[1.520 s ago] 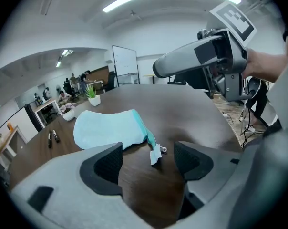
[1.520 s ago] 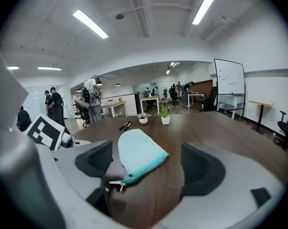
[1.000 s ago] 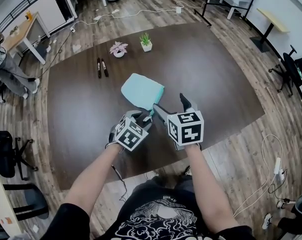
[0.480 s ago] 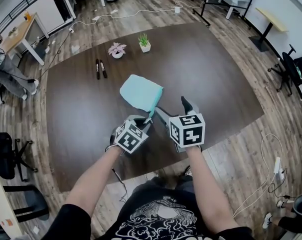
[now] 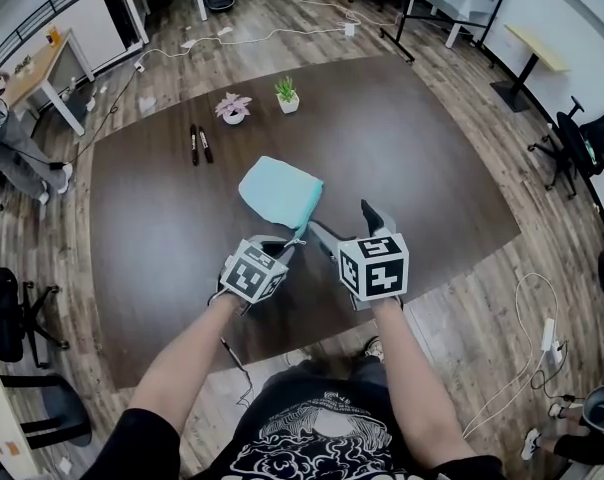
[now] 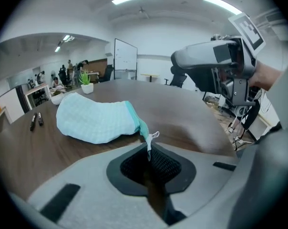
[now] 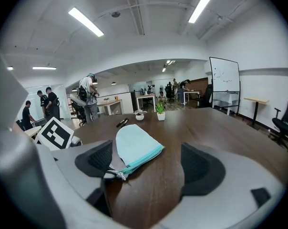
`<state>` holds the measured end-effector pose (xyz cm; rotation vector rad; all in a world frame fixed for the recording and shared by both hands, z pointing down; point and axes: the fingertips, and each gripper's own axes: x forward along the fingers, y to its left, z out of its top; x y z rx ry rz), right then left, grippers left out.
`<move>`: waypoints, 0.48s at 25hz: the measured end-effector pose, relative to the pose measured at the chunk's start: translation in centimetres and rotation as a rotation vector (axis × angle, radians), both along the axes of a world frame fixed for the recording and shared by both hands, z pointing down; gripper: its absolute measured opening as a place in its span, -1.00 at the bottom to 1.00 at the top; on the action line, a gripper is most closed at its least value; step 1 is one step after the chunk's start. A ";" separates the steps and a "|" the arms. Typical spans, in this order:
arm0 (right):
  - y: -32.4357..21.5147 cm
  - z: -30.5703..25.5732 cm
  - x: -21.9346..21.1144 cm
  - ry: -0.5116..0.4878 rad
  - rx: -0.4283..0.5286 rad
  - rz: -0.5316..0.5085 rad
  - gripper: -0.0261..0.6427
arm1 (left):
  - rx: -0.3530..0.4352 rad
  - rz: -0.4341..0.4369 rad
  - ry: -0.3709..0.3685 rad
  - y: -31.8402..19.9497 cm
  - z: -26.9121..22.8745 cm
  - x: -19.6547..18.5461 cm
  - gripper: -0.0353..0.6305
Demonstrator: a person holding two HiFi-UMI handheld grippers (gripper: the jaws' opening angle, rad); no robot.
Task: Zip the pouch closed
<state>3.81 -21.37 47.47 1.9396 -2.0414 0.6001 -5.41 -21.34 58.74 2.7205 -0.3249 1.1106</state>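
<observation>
A light teal pouch (image 5: 280,190) lies flat on the dark table (image 5: 162,238), its zipper edge (image 7: 140,162) facing right. Its near corner runs into my left gripper (image 5: 293,241). In the left gripper view those jaws (image 6: 149,155) have just been closing and are now shut on that corner of the pouch (image 6: 94,120), with the white zipper pull (image 6: 154,136) just beyond the pads. My right gripper (image 5: 341,220) stands open beside it on the right, nothing between its fingers. In the right gripper view (image 7: 149,162) the pull (image 7: 116,174) lies close to its left pad.
Two black markers (image 5: 199,143) and two small potted plants (image 5: 233,106) (image 5: 287,91) sit at the table's far side. The near table edge runs just under my hands. Office chairs, cables and desks surround the table; people stand far off.
The left gripper's jaws have closed on the pouch's near corner and that gripper has rolled slightly. The right gripper has stayed open in place. The pouch has hardly shifted.
</observation>
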 end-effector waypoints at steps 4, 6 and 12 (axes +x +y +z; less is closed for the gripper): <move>0.1 -0.4 0.0 0.006 -0.001 -0.002 0.42 | -0.052 -0.024 0.054 -0.2 -0.9 -0.4 -0.82; 0.0 -0.6 0.0 0.007 0.000 -0.006 0.42 | -0.080 -0.039 0.075 -0.4 -1.3 -0.5 -0.82; -0.6 -1.2 -0.3 0.016 0.005 -0.038 0.42 | -0.152 -0.086 0.143 -0.7 -2.8 -0.8 -0.82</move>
